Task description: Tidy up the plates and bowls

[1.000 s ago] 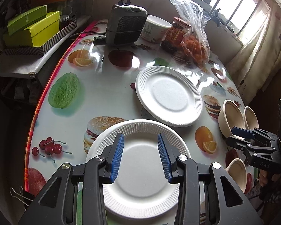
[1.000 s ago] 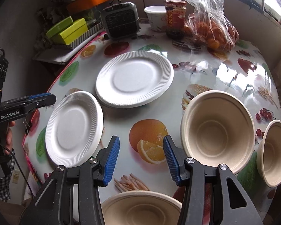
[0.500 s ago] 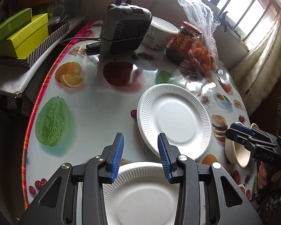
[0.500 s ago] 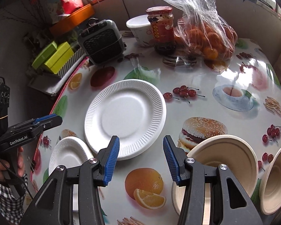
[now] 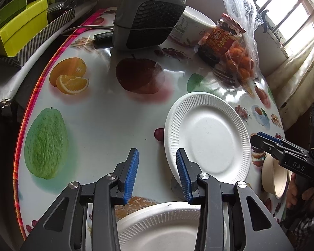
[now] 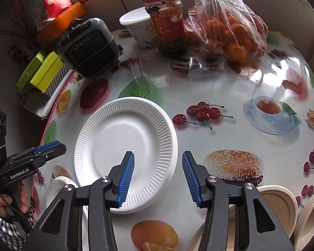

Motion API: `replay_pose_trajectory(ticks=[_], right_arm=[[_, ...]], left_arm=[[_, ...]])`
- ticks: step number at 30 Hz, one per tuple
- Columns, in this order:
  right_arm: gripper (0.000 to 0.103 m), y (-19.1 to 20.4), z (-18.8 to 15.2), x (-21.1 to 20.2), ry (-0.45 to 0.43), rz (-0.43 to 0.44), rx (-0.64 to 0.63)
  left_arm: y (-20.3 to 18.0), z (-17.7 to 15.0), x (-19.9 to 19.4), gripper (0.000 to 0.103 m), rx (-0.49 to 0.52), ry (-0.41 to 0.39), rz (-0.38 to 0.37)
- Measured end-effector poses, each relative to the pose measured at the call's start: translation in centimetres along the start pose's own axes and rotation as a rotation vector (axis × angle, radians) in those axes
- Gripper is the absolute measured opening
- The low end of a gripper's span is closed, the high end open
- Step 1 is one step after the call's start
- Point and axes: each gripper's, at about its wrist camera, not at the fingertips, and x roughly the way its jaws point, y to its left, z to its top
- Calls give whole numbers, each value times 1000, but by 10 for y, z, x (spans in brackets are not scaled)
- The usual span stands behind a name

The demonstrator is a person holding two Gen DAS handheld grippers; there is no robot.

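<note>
**Left wrist view: round fruit-print table, two white plates, both grippers empty**

Surface: round table (image 5: 106,113) under a glossy cloth printed with oranges, apple, guava, cherries, burgers and a teacup; pink-striped rim at its left edge. Room: barred windows and a pale curtain at upper right in the left wrist view.

Far side of table: grey portable heater (image 5: 148,14), white tub (image 6: 139,28), red-lidded jar (image 6: 167,21), clear bag of oranges (image 6: 230,31) just beside the jar. Off the table edge, at left: lime-green boxes (image 5: 21,27) on a striped box.

Left gripper (image 5: 157,173): jaws parted wide, blue ribbed pads, nothing held. It hangs over bare cloth, its right pad seen against the rim of the large plate; contact cannot be told.

Right gripper (image 6: 158,177): jaws likewise wide apart, empty. Its left pad overlaps the large plate in view; its right pad lies over bare cloth next to the printed burger.

Large plate (image 6: 125,146): white, ribbed rim, smooth centre, lying flat near mid-table, unstacked.

Second plate (image 5: 163,228): white, ribbed, at the near edge below the left gripper, partly hidden by its arms.

Bowls (image 6: 282,207): beige, at the near right edge beneath the right gripper; two show in the right wrist view, their lower parts cut off.
</note>
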Motion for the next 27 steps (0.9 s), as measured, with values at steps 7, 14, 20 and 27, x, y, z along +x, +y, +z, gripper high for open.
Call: replay_pose_trajectory(ticks=[7,14,20,27], right_arm=[[43,-8,3,10,18,3,30],[39,-11,2,16,32,14,43],[32,-9,2,19,40,21,43],[27,-6,1,21,46,26,38]], left_arm=[[0,2,10,35,-2,21,-1],[1,4,18,35,-19,39,-17],[-2,4,22,22,-19,49,-22],[-4,3,25,14,-21,54,-31]])
